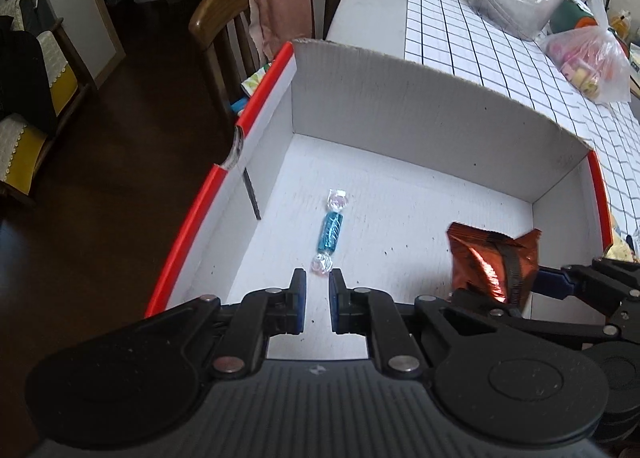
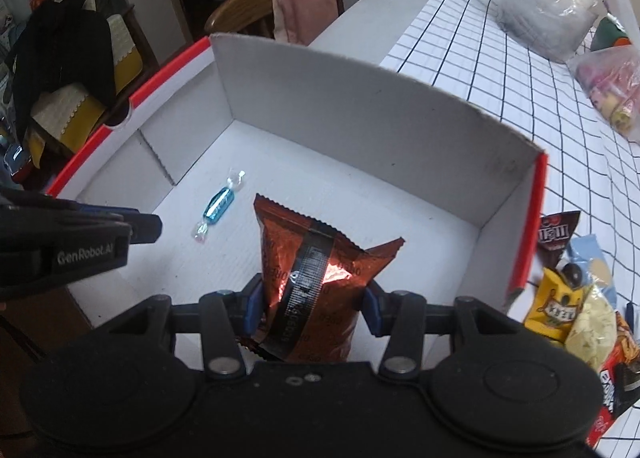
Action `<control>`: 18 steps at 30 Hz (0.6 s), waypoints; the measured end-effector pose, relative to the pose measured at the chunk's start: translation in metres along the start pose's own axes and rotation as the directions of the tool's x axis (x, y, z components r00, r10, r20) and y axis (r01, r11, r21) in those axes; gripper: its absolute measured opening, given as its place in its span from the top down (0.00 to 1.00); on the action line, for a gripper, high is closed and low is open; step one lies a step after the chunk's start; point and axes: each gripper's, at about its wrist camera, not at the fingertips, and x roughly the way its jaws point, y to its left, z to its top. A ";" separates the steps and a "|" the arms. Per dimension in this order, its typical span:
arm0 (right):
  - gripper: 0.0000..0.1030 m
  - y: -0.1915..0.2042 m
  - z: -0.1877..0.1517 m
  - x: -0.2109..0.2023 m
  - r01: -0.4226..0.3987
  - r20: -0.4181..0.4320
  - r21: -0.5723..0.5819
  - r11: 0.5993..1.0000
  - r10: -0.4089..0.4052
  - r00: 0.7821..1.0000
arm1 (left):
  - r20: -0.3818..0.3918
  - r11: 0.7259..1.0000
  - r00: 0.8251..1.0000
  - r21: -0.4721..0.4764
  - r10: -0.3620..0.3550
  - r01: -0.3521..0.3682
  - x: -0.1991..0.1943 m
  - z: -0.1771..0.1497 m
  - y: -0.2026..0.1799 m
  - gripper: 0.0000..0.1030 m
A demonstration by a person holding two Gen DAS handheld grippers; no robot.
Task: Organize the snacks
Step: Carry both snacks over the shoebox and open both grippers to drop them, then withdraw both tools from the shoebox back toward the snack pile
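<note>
My right gripper [image 2: 312, 298] squeezes a shiny orange snack bag [image 2: 316, 282] over the white box [image 2: 360, 106] so I can drop it inside. My left gripper [image 1: 318, 286] is pinched together on nothing, above the blue candy [image 1: 331, 232] lying in the box.

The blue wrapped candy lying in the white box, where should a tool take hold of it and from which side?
Grip the blue candy across its plump blue middle, not the thin twisted clear ends. It lies flat on the floor of the white box with open space around it, so probably come straight down from above with the fingers set across its narrow width.
</note>
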 end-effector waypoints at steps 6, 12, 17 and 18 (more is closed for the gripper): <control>0.49 -0.004 -0.005 0.000 -0.008 -0.006 0.026 1.000 0.009 1.000 | 0.004 1.000 1.000 0.009 -0.007 0.007 0.000 -0.005 -0.001 0.89; 0.45 -0.010 -0.010 -0.017 -0.047 0.022 0.053 0.997 0.046 0.999 | 0.036 0.999 0.999 0.026 -0.023 0.022 -0.009 -0.008 -0.006 0.89; 0.31 -0.017 -0.013 -0.046 -0.068 0.088 0.070 0.995 0.062 0.994 | 0.080 0.998 0.996 0.039 -0.046 0.043 -0.026 -0.011 -0.011 0.89; 0.31 -0.020 -0.013 -0.051 -0.074 0.100 0.076 0.994 0.066 0.993 | 0.085 0.998 0.995 0.039 -0.055 0.052 -0.029 -0.012 -0.012 0.89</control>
